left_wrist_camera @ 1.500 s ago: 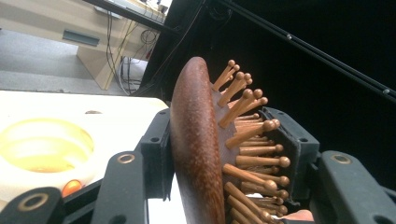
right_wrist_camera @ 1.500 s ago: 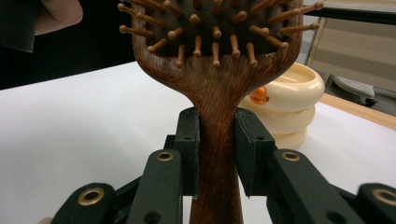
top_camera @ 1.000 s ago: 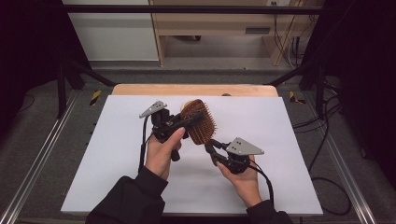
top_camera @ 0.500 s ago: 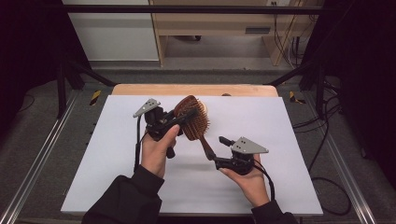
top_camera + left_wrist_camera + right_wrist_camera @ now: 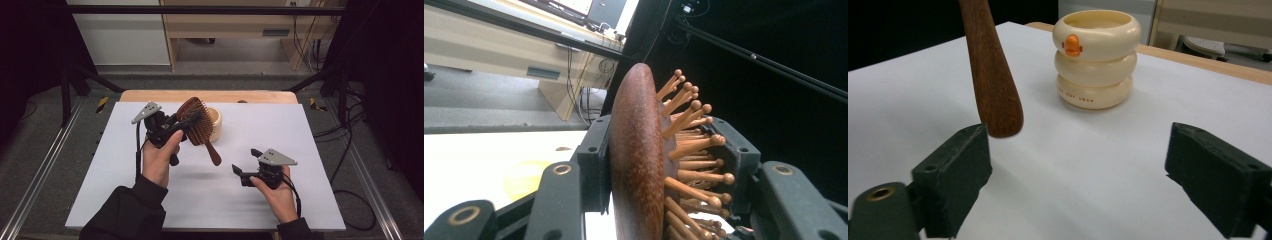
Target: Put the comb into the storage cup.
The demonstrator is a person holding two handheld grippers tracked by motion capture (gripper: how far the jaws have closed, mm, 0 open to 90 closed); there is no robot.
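White sheet covers the table; dark lab floor around it, wooden bench at the back.

Landmark: cream duck cup, standing upright on the sheet at the far middle.

Hairbrush is up in the air, just on the near-left side of the cup. Left gripper is clamped on the brush head: in the left gripper view one pad sits on the smooth wooden back, the other against the bristle pins. Handle hangs down and toward the near-right of the cup, free end unsupported.

Right gripper is near the sheet, well to the near-right of the cup. Its jaws have just been opening and now stand wide, nothing between them. In the right gripper view the handle tip hangs just above and beside its left-hand pad, not touching as far as visible.

Judgement: looks like a handover just done, the left now carrying the brush alone. To do it well:
- keep the left clamp steady; the grip on pins is springy, so the brush could pivot
- back the right gripper straight away from the handle so a pad doesn't clip it
- swing the handle clear of the cup rim before any lowering
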